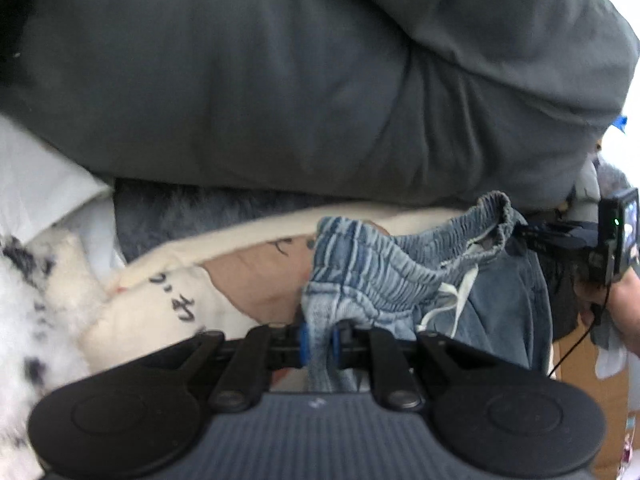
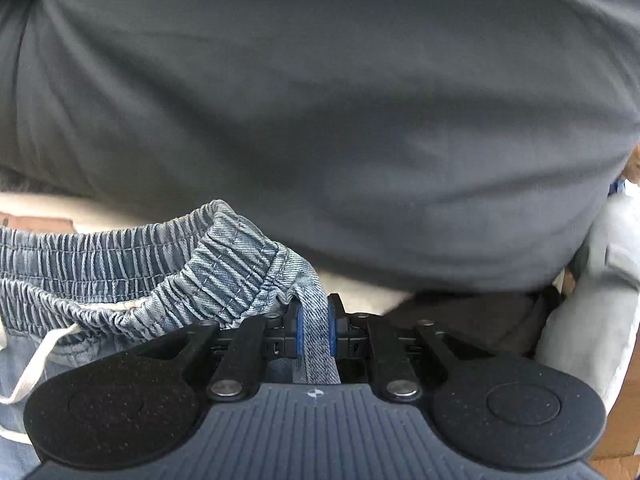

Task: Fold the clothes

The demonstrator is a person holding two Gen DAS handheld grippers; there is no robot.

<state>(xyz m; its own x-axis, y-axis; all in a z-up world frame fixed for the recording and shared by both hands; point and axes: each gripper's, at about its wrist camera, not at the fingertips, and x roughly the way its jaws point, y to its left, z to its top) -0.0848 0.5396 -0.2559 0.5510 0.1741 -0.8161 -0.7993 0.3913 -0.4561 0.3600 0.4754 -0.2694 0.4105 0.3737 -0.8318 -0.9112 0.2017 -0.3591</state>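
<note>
crowding both views — grey shirt (image 2: pixel 320 120) above pinched denim shorts (image 2: pixel 120 252).

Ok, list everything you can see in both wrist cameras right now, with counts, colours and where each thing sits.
denim shorts: one, faded blue, elastic waistband stretched between the two grippers.
drawstring: one, white, hanging at the waistband front.
grey fabric: one large mass, dark grey, filling the upper part of both views; what it belongs to is unclear.
cream cloth: one, cream with dark printed marks, under the shorts.
spotted fluffy item: one, white with black spots, far left of the left wrist view.
left gripper: black with blue pads, shut on one waistband end.
right gripper: black with blue pads, shut on the other end.
hand: one, holding the right gripper.
</note>
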